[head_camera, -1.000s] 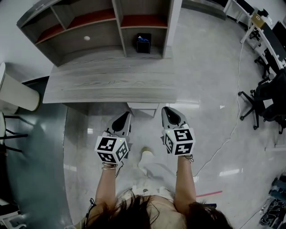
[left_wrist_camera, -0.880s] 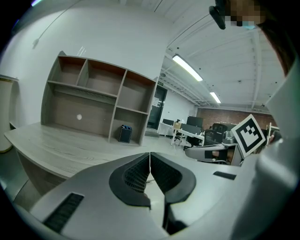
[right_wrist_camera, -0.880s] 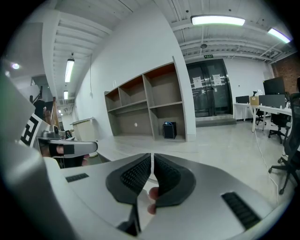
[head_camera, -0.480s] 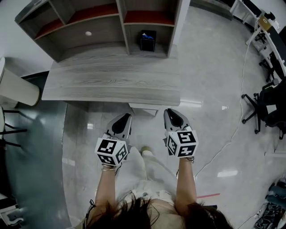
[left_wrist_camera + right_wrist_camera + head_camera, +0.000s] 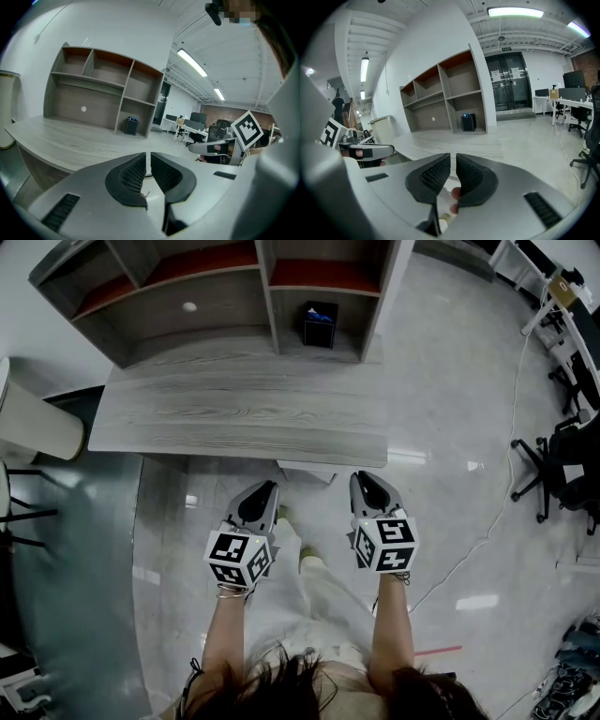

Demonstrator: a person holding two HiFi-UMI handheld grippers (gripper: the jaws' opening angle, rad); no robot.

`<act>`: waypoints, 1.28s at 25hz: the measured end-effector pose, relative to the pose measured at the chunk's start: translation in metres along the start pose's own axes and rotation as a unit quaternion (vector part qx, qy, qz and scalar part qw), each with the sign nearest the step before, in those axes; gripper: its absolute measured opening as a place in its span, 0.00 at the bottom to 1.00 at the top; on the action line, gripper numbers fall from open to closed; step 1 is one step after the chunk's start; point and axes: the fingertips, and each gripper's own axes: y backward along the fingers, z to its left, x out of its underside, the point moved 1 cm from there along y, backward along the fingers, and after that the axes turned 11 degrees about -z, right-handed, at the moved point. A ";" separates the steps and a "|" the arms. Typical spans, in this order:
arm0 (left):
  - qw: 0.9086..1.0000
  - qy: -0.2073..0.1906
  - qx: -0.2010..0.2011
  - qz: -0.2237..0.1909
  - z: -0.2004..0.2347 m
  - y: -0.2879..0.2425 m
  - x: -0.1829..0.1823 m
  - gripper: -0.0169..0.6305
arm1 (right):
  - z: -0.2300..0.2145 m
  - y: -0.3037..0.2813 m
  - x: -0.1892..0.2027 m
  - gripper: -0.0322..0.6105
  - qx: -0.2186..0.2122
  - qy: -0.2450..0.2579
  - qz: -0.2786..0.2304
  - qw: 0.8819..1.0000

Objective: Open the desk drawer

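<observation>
The grey wood desk (image 5: 234,418) lies ahead of me, with a pale drawer front (image 5: 309,472) just showing under its near edge. My left gripper (image 5: 266,487) and right gripper (image 5: 364,478) hover side by side over the floor, just short of that edge and on either side of the drawer front. Both point at the desk, touching nothing. In the left gripper view the left gripper (image 5: 148,161) has its ribbed pads together with nothing between them. In the right gripper view the right gripper (image 5: 453,164) is shut the same way, empty.
An open shelf unit (image 5: 234,296) stands on the back of the desk and holds a small black box (image 5: 320,324). A beige cylinder (image 5: 37,432) stands at the desk's left end. Office chairs (image 5: 562,456) and a floor cable (image 5: 487,521) lie to the right.
The desk's near edge has come closer to both gripper tips. The person's foot has stepped forward between the grippers. Both grippers stay shut.
</observation>
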 end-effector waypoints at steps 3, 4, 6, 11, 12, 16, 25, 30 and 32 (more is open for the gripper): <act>1.000 0.003 -0.005 0.004 0.009 -0.005 0.003 0.05 | -0.003 -0.005 0.003 0.09 0.006 -0.002 0.004 1.000; 1.000 0.003 -0.007 0.005 0.011 -0.007 0.004 0.05 | -0.004 -0.006 0.005 0.09 0.008 -0.002 0.007 1.000; 1.000 0.004 -0.010 0.006 0.016 -0.011 0.008 0.05 | -0.007 -0.009 0.010 0.09 0.012 -0.003 0.012 1.000; 1.000 0.007 -0.012 0.013 0.026 -0.020 0.018 0.05 | -0.012 -0.015 0.027 0.09 0.019 -0.006 0.028 0.999; 1.000 0.008 -0.013 0.015 0.028 -0.021 0.019 0.05 | -0.013 -0.015 0.030 0.09 0.021 -0.007 0.030 0.999; 1.000 0.010 -0.017 0.022 0.033 -0.027 0.026 0.06 | -0.019 -0.019 0.041 0.09 0.029 -0.017 0.039 0.999; 0.999 0.015 -0.017 0.037 0.039 -0.039 0.041 0.07 | -0.022 -0.032 0.062 0.10 0.040 -0.059 0.046 0.996; 0.999 0.017 -0.020 0.043 0.045 -0.043 0.050 0.07 | -0.024 -0.036 0.075 0.12 0.041 -0.063 0.058 0.995; 0.999 0.019 -0.022 0.045 0.048 -0.044 0.054 0.07 | -0.025 -0.038 0.080 0.12 0.042 -0.063 0.063 0.995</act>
